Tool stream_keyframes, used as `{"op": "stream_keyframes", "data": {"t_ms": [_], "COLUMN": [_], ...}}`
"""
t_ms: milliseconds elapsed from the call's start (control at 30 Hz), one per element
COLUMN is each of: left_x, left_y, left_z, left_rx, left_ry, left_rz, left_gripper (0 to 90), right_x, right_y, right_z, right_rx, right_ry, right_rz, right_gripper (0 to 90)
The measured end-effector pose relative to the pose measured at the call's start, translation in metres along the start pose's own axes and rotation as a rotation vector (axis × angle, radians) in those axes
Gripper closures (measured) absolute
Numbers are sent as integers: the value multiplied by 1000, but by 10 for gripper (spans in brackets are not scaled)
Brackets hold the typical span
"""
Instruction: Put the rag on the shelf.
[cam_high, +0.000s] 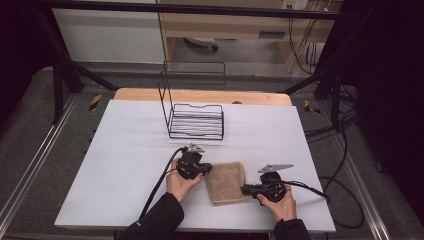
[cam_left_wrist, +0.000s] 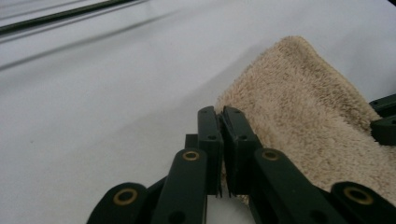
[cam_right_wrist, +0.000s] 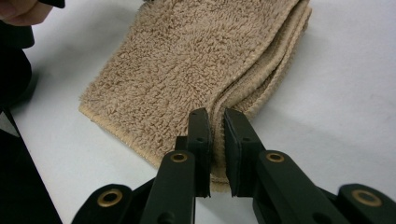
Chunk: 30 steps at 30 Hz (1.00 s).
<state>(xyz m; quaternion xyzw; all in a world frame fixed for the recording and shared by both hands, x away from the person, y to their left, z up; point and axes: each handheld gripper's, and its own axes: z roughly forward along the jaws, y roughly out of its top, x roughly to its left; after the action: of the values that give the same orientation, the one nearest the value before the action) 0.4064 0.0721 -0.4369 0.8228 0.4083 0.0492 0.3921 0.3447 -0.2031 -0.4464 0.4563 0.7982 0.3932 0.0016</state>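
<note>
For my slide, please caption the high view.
Both claws, left and right, pinch a folded tan towel before a wire rack.

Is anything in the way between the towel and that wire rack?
Nothing visible. The towel lies folded near the table's front, gripped by the left gripper and the right gripper at opposite edges. The rack stands farther back, with bare white table between them.

The high view looked forward and down over the whole surface (cam_high: 125, 150); both gripper views sat close, low, sharing the tan towel (cam_high: 226, 182).
</note>
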Motion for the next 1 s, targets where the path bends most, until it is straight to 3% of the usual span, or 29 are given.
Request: {"op": "stream_keyframes", "data": {"t_ms": [67, 133, 200, 333, 533, 733, 1000], "left_x": [0, 0, 1, 5, 6, 3, 0], "left_y": [-2, -4, -6, -10, -13, -15, -16], "left_z": [1, 0, -2, 1, 6, 10, 11], "left_rx": [-10, -35, -53, -57, -55, -52, -52], "left_ry": [6, 9, 6, 20, 17, 13, 27], "left_rz": [-3, -11, -22, -37, -65, -70, -51], "left_gripper": [852, 824, 712, 659, 687, 769, 796], "right_x": [0, -1, -3, -6, -13, -27, -37], "right_y": [-1, -1, 2, 6, 14, 33, 48], "right_z": [0, -1, -5, -8, -4, 8, 32], "right_rx": [-3, -21, -58, -106, -125, -153, -128], "right_ry": [-10, -23, -33, -46, -75, -115, -89], "right_rz": [-11, -35, -67, -96, -124, -106, -80], "right_gripper": [779, 689, 580, 495, 403, 424, 529]}}
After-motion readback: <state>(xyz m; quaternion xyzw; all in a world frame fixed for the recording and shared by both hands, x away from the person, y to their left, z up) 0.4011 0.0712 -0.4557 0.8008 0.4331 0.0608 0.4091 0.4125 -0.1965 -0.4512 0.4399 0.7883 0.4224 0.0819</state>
